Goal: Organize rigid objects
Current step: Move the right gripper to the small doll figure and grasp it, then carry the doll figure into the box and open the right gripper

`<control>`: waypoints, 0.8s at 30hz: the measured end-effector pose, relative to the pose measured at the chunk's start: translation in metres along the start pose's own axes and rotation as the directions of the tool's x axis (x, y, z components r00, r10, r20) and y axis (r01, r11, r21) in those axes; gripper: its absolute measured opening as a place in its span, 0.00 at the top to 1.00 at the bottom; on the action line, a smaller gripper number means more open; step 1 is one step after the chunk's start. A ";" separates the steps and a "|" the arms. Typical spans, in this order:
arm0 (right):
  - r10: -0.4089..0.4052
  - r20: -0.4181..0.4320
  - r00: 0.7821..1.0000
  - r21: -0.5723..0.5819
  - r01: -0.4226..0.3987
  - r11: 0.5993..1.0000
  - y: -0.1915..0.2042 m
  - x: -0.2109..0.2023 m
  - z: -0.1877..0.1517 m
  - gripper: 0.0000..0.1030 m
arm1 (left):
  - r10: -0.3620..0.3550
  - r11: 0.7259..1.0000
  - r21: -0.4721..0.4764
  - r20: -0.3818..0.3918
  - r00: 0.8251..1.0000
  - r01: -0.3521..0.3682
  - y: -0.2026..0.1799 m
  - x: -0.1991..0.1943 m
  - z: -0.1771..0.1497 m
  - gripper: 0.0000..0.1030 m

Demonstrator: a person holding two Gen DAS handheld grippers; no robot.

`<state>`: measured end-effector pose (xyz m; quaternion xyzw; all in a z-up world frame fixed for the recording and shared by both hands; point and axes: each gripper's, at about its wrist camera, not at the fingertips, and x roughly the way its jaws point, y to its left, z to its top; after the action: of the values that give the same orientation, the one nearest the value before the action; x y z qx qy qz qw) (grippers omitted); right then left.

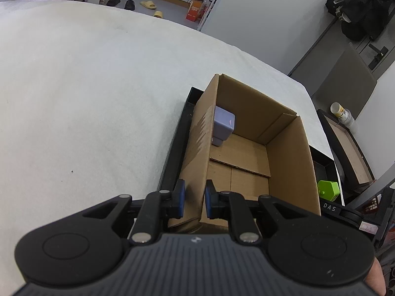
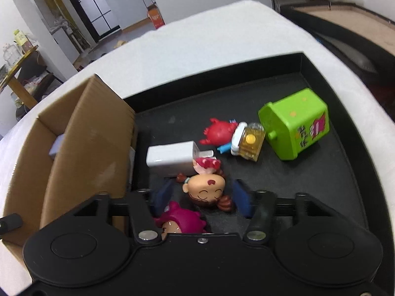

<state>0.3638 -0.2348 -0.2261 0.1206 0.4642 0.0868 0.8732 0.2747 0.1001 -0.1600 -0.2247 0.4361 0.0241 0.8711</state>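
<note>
We are straddling the doll head (image 2: 206, 192) near-centre in the black tray (image 2: 328, 79) with the right gripper (image 2: 201, 194) wide; rigid, light, rounded plastic (likely slippery), so we're judging the cheeks best. Left gripper (image 1: 195, 198) is pinching the cardboard box (image 1: 288, 157) near-left wall narrowly.

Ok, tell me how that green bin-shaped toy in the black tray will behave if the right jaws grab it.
The green bin toy looks like stiff moulded plastic, so it probably won't flex. Its glossy, tapered sides may slip between the pads. It lies on its side, touching the red figure, so a nudge would likely disturb that too.
</note>
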 end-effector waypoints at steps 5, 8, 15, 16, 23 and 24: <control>-0.016 0.033 0.999 -0.026 0.016 1.000 0.004 -0.013 0.000 0.65 | 0.012 1.000 0.025 -0.005 1.000 -0.012 -0.001 0.000 0.005 0.86; -0.016 0.051 0.999 -0.025 0.017 1.000 0.004 -0.022 0.001 0.65 | 0.005 1.000 0.015 -0.019 1.000 -0.004 0.000 0.001 0.007 0.86; 0.006 0.097 0.995 -0.054 0.000 0.999 0.013 -0.046 0.012 0.65 | 0.010 1.000 0.023 -0.023 1.000 -0.010 -0.002 0.001 0.007 0.86; 0.006 0.102 0.995 -0.059 0.000 0.998 0.015 -0.048 0.014 0.65 | 0.010 1.000 0.023 -0.022 1.000 -0.010 -0.002 0.001 0.007 0.86; 0.002 0.126 0.992 -0.088 0.009 0.996 0.037 -0.058 0.024 0.65 | 0.020 0.999 0.038 -0.016 1.000 -0.020 -0.006 0.001 0.005 0.87; 0.005 0.128 0.992 -0.092 0.007 0.996 0.040 -0.060 0.025 0.65 | 0.017 0.999 0.038 -0.017 1.000 -0.016 -0.006 0.001 0.004 0.87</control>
<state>0.3500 -0.2157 -0.1531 0.0852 0.4027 0.0996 0.9059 0.2800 0.0964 -0.1565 -0.2047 0.4457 0.0210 0.8712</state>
